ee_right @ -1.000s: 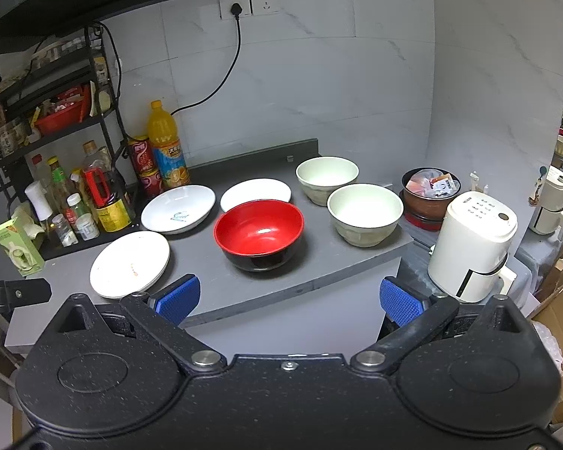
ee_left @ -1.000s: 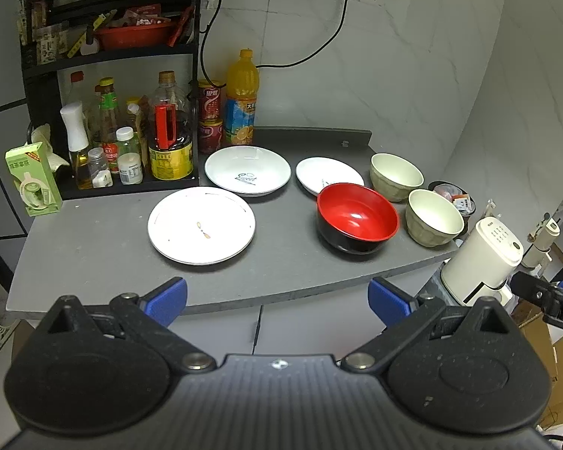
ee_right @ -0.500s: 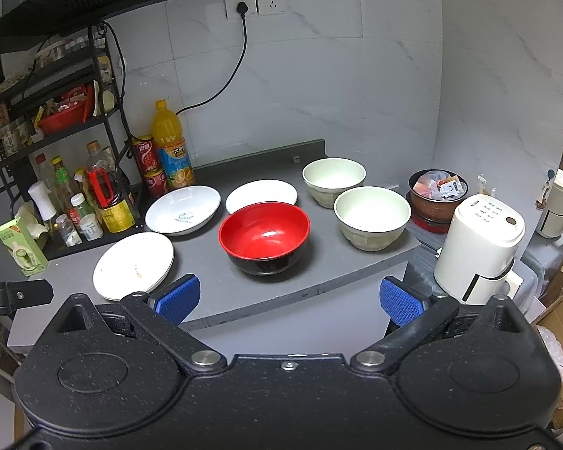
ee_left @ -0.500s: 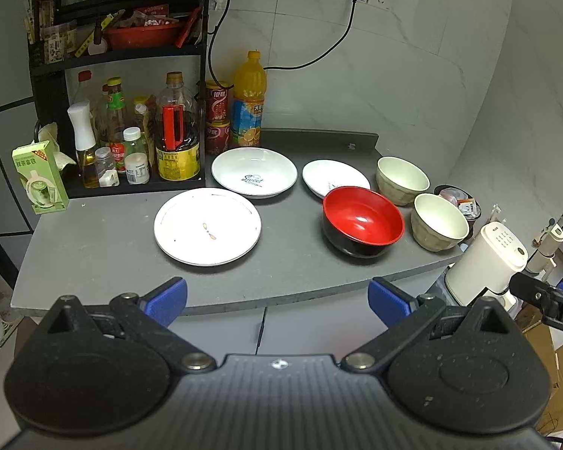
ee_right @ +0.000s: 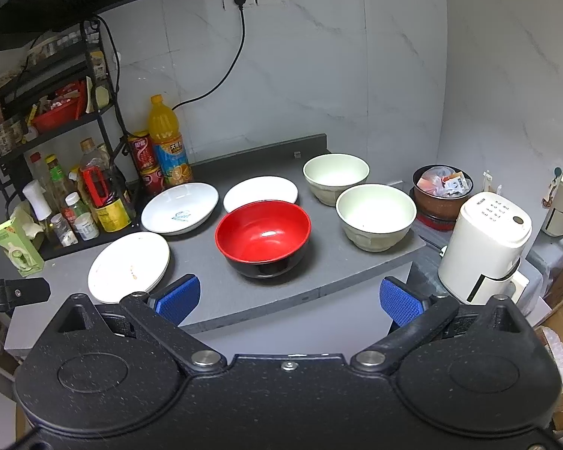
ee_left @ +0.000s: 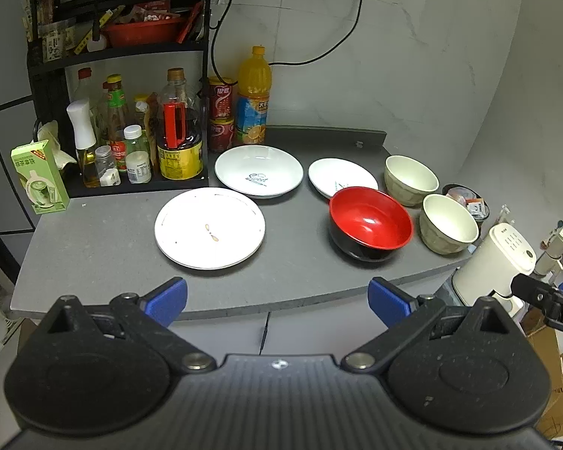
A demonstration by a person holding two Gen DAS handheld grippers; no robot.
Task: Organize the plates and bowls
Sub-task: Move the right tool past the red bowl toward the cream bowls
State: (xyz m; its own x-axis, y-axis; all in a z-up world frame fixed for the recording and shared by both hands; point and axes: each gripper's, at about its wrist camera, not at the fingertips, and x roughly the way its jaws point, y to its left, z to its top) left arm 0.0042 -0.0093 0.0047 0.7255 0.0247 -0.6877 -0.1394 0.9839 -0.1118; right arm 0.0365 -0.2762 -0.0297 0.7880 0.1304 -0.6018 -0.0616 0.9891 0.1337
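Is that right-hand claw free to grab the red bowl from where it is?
Probably yes: the right gripper is open and empty, and the red bowl sits straight ahead near the counter's front edge with nothing between them.

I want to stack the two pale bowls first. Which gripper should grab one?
Probably the right gripper. In its view the two cream bowls sit ahead and slightly right, while the left gripper faces the plates, with those bowls far off to its side. Both are open and empty.

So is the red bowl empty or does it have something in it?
Empty. The red bowl sits upright on the grey counter, and its glossy red inside shows only a light reflection, no food or liquid.
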